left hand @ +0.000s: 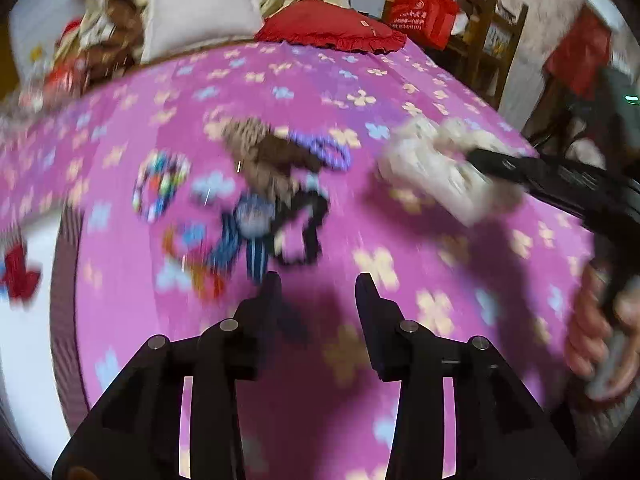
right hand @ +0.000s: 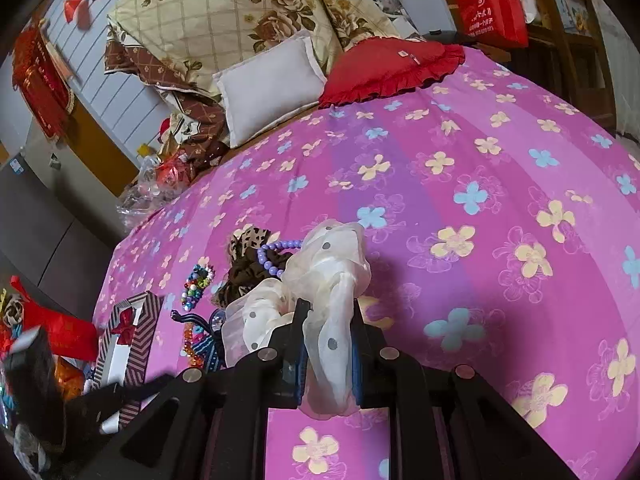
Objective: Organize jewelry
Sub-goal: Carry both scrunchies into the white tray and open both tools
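My right gripper (right hand: pixel 329 312) is shut on a white sheer polka-dot scrunchie (right hand: pixel 332 280) and holds it above the pink flowered bedspread (right hand: pixel 480 208). The left wrist view shows the same scrunchie (left hand: pixel 440 172), blurred, at the right gripper's tip. My left gripper (left hand: pixel 320 280) is open over the bedspread with nothing between its fingers. Just beyond it lies a jumble: a leopard-print scrunchie (left hand: pixel 260 156), a purple bead bracelet (left hand: pixel 328 152), a multicoloured bead bracelet (left hand: pixel 160 184), a black hair piece (left hand: pixel 304 220) and a blue striped piece (left hand: pixel 252 220).
A striped gift box with a red bow (right hand: pixel 132 340) sits at the bed's left edge. A white pillow (right hand: pixel 272 88), a red frilled cushion (right hand: pixel 392 68) and a folded floral quilt (right hand: pixel 240 12) lie at the head. A hand (left hand: pixel 592 340) grips the right tool.
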